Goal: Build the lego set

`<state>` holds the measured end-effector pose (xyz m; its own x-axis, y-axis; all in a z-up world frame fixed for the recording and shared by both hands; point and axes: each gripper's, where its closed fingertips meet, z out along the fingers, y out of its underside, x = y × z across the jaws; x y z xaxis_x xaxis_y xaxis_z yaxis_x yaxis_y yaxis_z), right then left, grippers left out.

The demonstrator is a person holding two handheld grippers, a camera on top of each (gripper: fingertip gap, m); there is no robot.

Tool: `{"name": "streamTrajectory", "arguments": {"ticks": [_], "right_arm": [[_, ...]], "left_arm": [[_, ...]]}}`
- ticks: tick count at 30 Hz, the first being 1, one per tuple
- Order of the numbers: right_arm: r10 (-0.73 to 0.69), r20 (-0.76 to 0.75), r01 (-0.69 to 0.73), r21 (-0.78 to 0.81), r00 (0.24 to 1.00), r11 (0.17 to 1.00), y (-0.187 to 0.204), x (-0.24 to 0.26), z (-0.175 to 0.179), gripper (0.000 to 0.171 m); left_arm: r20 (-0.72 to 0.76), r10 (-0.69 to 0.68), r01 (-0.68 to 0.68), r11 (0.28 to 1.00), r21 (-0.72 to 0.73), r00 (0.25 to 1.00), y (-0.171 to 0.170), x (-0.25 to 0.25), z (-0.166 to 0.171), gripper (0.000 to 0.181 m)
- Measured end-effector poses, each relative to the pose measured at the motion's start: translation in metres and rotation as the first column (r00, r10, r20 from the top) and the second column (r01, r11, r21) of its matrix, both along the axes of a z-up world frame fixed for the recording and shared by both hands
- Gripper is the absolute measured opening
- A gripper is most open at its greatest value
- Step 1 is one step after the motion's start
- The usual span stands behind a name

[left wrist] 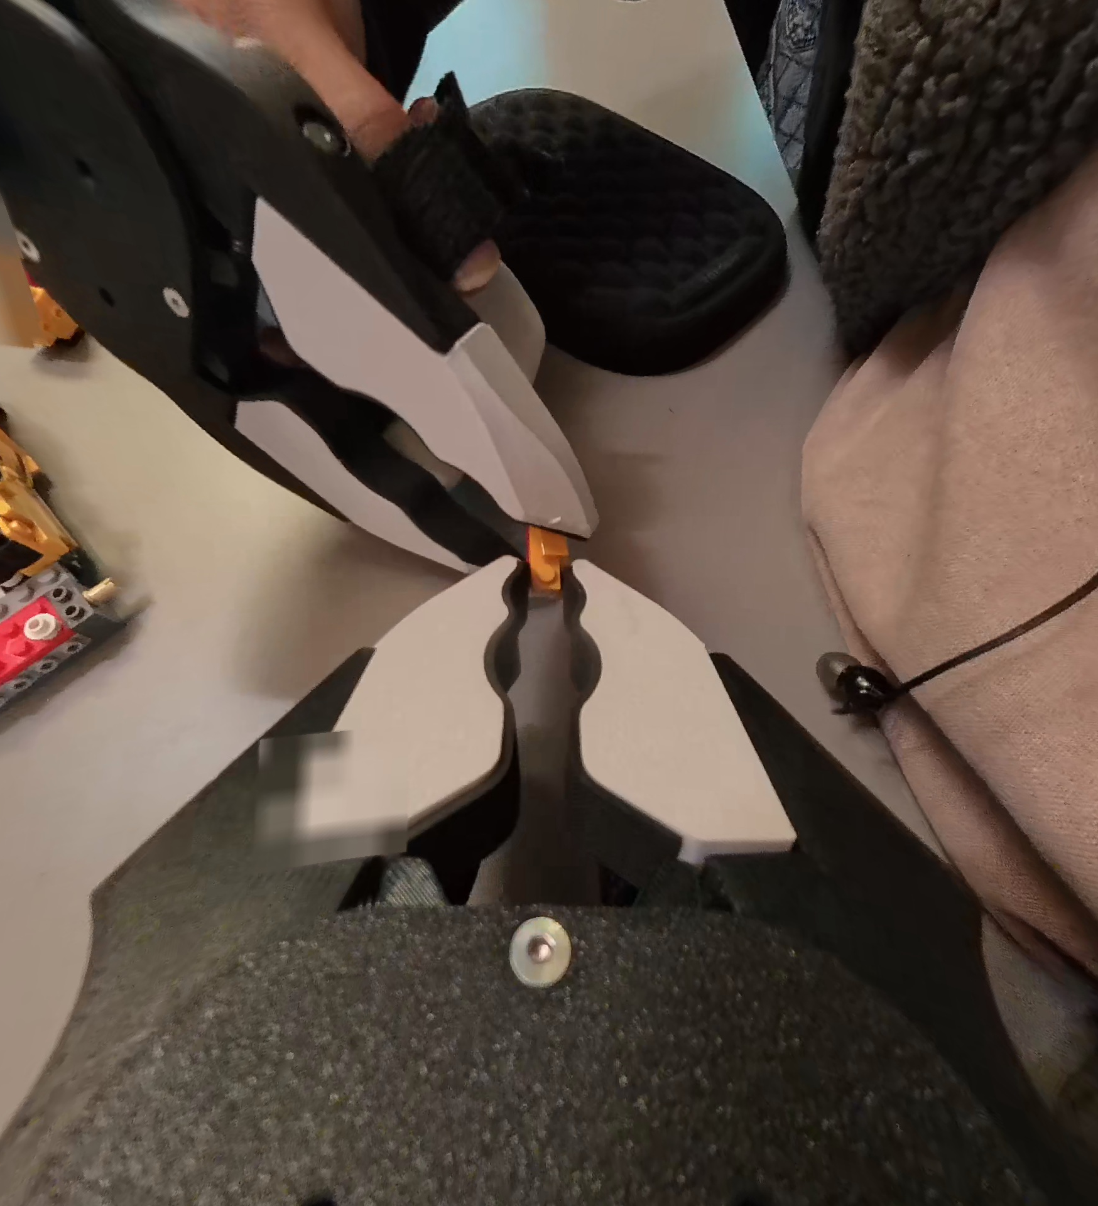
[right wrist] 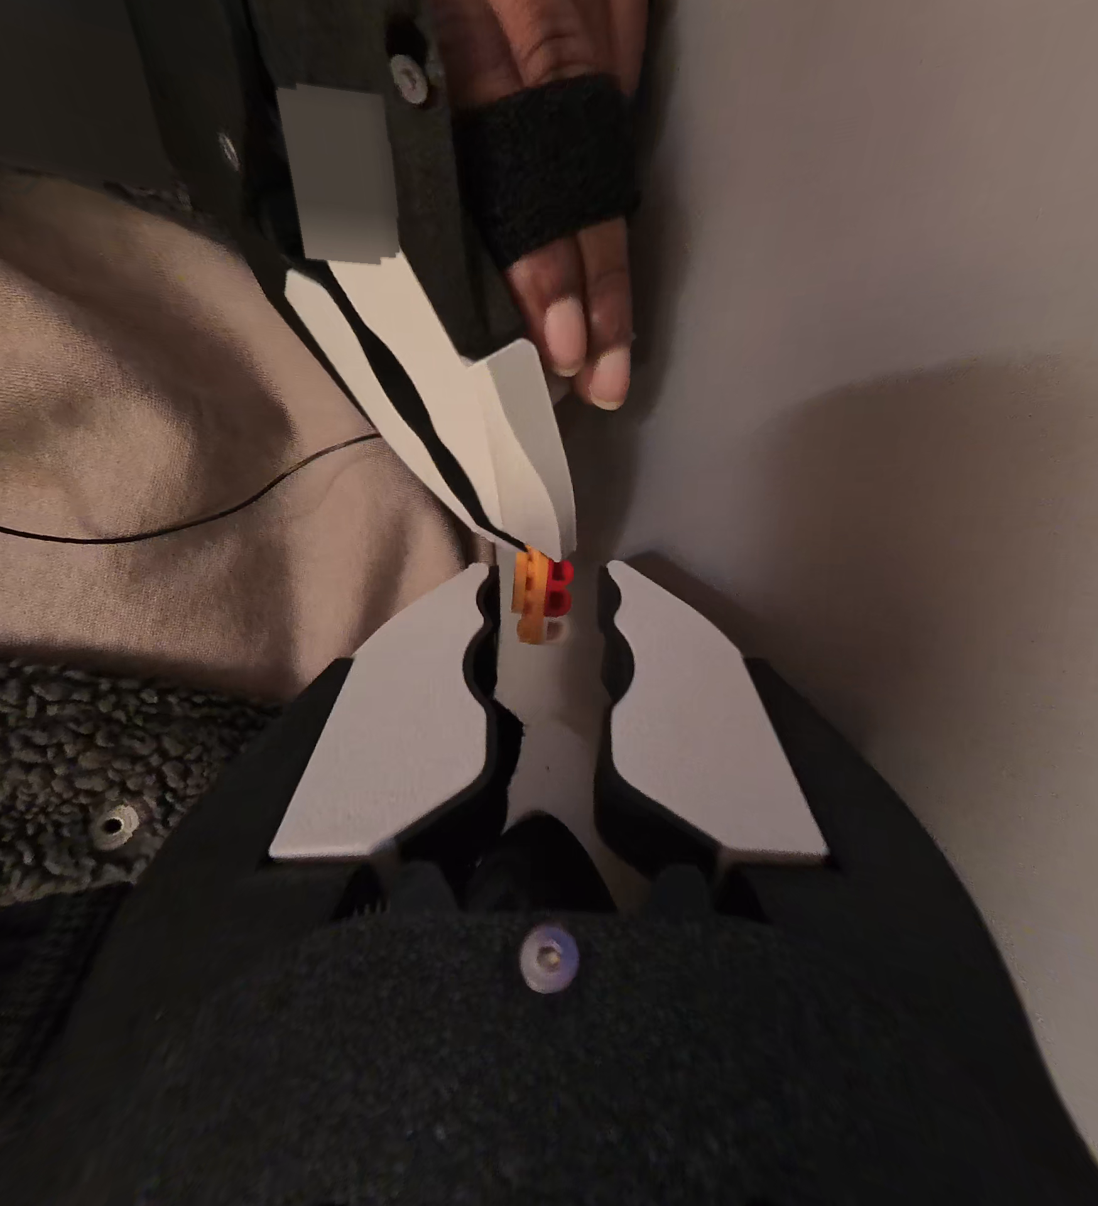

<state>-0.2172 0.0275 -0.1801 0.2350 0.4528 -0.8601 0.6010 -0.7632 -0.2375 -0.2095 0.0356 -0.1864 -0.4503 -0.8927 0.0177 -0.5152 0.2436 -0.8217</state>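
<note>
The tabletop (left wrist: 220, 522) is plain pale grey, dimly lit; a person in a beige garment (left wrist: 990, 522) with a dark fleece layer (left wrist: 990, 163) sits at its edge. A black textured pad (left wrist: 631, 228) lies at the far side. No containers appear in either view.

A partly built lego model (left wrist: 5, 587) (grey and red plates, yellow frame, black parts) stands at the left of the left wrist view, well apart from both grippers.

The small orange-and-red lego piece (left wrist: 545, 566) is held above the tabletop, between the two grippers. The left gripper (left wrist: 543, 577) has its fingers closed on the piece's orange end. In the right wrist view the piece (right wrist: 541, 597) has its long axis running roughly along the right gripper's fingers, orange plate on the left, red studs on the right. The right gripper (right wrist: 545, 581) stands with its fingers parted on either side of the piece, clear gaps showing.
</note>
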Motion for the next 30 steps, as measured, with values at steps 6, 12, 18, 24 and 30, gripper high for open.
{"name": "streamTrajectory", "arguments": {"ticks": [6,12,18,24,30], "right_arm": [[0.03,-0.039,-0.033,-0.073,0.999,0.997,-0.003,-0.001,0.003,0.017],[0.01,-0.073,-0.014,-0.051,0.997,0.999,-0.001,0.0,0.008,0.017],[-0.009,-0.099,0.022,0.133,0.995,0.991,0.004,0.001,0.016,0.017],[0.003,-0.041,0.017,0.495,0.999,0.869,0.014,-0.001,0.027,0.017],[-0.02,0.111,-0.072,0.756,0.994,0.65,0.022,0.0,0.02,0.017]], "left_arm": [[0.024,-0.002,0.001,0.998,0.057,1.0,0.002,0.0,0.002,0.01],[0.077,-0.006,-0.004,0.992,0.124,0.997,0.004,0.002,0.008,0.01],[0.109,0.03,-0.015,0.99,-0.141,0.994,0.007,0.001,0.032,0.024],[0.026,0.05,-0.032,0.883,-0.468,0.998,0.004,-0.001,0.041,0.03],[0.039,0.102,-0.078,0.912,-0.402,0.994,0.012,0.0,0.039,0.013]]}}
